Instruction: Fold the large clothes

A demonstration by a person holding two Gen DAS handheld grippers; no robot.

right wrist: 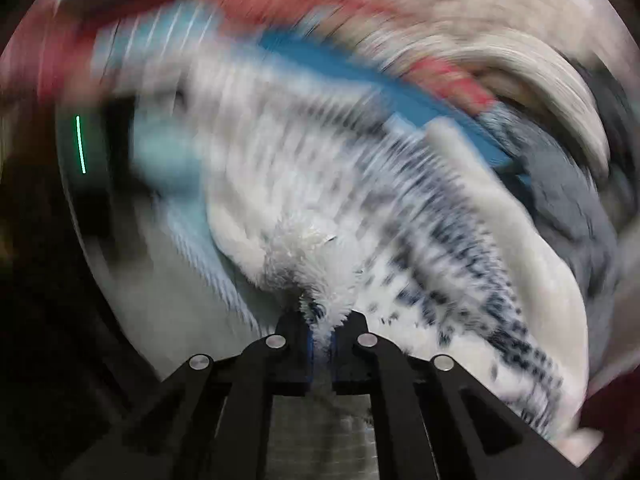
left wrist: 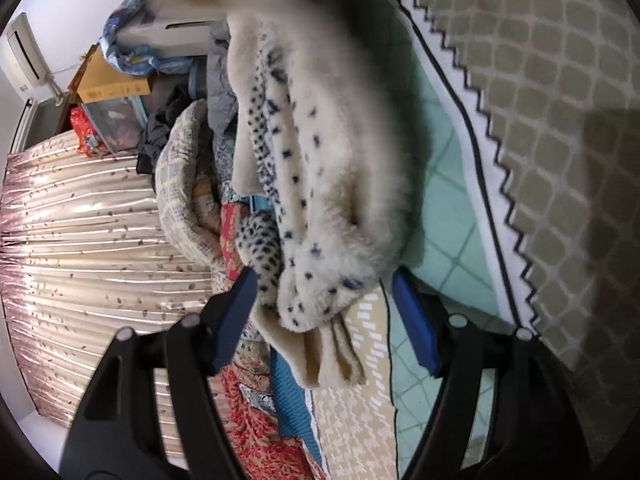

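A cream fleece garment with dark blue spots (left wrist: 316,184) hangs bunched in the air in the left wrist view. Its lower end dangles between the fingers of my left gripper (left wrist: 324,300), which is open around it without pinching it. In the right wrist view, heavily blurred by motion, my right gripper (right wrist: 320,340) is shut on a fluffy edge of the same spotted fleece (right wrist: 360,208), which spreads away from the fingers.
A heap of folded blankets and clothes (left wrist: 200,200) lies left of the fleece. A teal checked sheet (left wrist: 440,208) and a beige quilted cover (left wrist: 540,100) lie to the right. A pink curtain (left wrist: 80,232) and boxes (left wrist: 108,80) stand at the left.
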